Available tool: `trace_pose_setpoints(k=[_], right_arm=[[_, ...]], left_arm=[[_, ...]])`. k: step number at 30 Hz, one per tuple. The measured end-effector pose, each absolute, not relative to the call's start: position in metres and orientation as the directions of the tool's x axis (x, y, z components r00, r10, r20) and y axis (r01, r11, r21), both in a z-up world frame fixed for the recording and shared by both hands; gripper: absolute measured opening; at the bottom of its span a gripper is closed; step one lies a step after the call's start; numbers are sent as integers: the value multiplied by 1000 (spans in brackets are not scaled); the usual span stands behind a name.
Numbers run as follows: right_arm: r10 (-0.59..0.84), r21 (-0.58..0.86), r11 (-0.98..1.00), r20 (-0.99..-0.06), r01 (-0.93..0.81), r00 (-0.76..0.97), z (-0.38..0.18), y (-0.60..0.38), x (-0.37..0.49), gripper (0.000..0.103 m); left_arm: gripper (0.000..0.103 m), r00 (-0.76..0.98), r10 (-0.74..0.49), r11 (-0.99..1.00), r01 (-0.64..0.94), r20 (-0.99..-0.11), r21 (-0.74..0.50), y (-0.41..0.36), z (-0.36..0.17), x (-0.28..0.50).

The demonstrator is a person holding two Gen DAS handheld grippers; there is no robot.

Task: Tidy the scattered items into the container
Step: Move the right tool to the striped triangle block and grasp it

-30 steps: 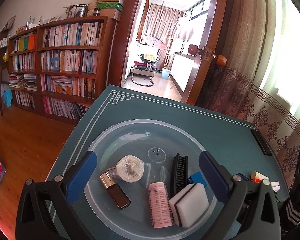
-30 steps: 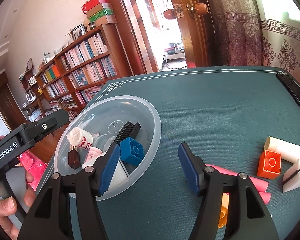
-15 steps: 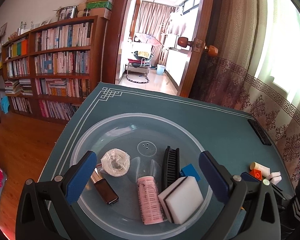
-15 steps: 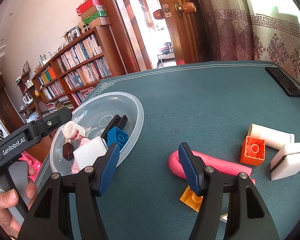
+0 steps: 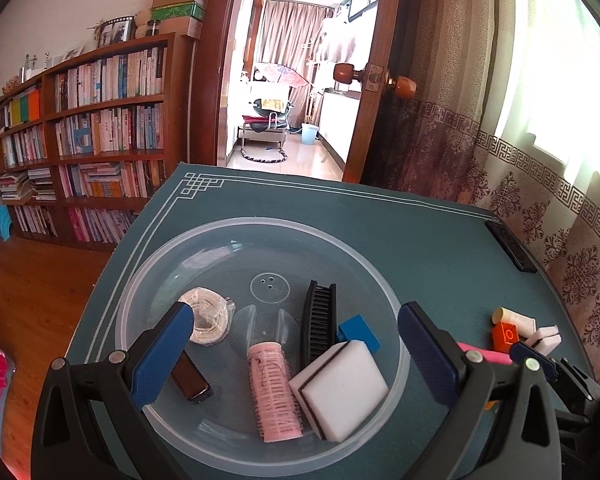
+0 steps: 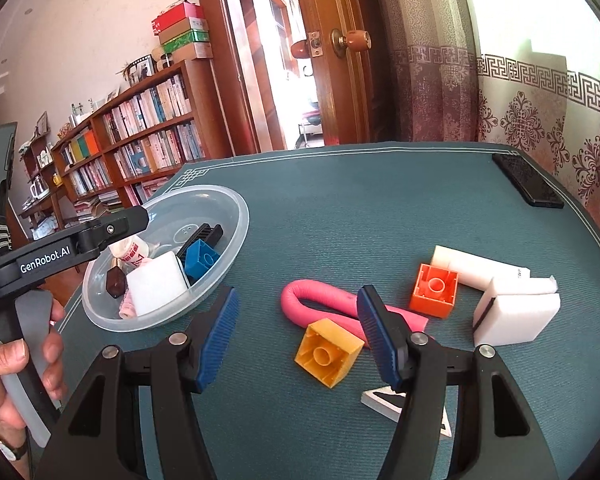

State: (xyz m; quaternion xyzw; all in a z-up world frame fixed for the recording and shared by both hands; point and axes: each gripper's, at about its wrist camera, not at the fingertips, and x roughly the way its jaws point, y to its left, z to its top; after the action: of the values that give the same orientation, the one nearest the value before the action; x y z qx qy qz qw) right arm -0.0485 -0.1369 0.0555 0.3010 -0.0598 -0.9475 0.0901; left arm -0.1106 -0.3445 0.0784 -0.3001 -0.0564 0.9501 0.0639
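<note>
On the teal-covered table (image 6: 380, 208), the clear plastic bowl (image 5: 228, 240) sits at the left and already holds a sponge block (image 5: 342, 390), a pink hair roller (image 5: 274, 390), a black comb (image 5: 320, 320), a blue brick (image 5: 358, 332), a coil of cord (image 5: 208, 316) and a small dark bottle (image 5: 190, 380). The left claw (image 5: 292, 356) hangs over the bowl with its jaws wide and nothing between them. The right claw (image 6: 296, 334) is also wide and empty, poised low over the loose items to the right of the bowl: a yellow brick (image 6: 328, 350), a bent pink foam roller (image 6: 320, 306), an orange brick (image 6: 434, 290), a white tube (image 6: 480, 266) and a second sponge (image 6: 516, 316).

The yellow brick lies hollow side up, between the jaws and nearest to them. It looks light, rigid and smooth-walled, so a squeeze across two opposite flat sides should hold; a corner grip would likely let it twist out.

Compared with a second ago, the right claw has swung away from the bowl toward the pile, and the yellow brick, then mostly hidden behind a finger, now shows whole. The left claw has shifted only slightly above the bowl.
</note>
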Motion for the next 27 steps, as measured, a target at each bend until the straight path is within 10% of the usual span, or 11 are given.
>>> trace_pose_setpoints(k=[27], right_arm=[[-117,174,-985,-640,5,-760,27,-84,-22,65]], left_arm=[[102,-783,215,-972,-227,-584,-53,-287,72,-95]])
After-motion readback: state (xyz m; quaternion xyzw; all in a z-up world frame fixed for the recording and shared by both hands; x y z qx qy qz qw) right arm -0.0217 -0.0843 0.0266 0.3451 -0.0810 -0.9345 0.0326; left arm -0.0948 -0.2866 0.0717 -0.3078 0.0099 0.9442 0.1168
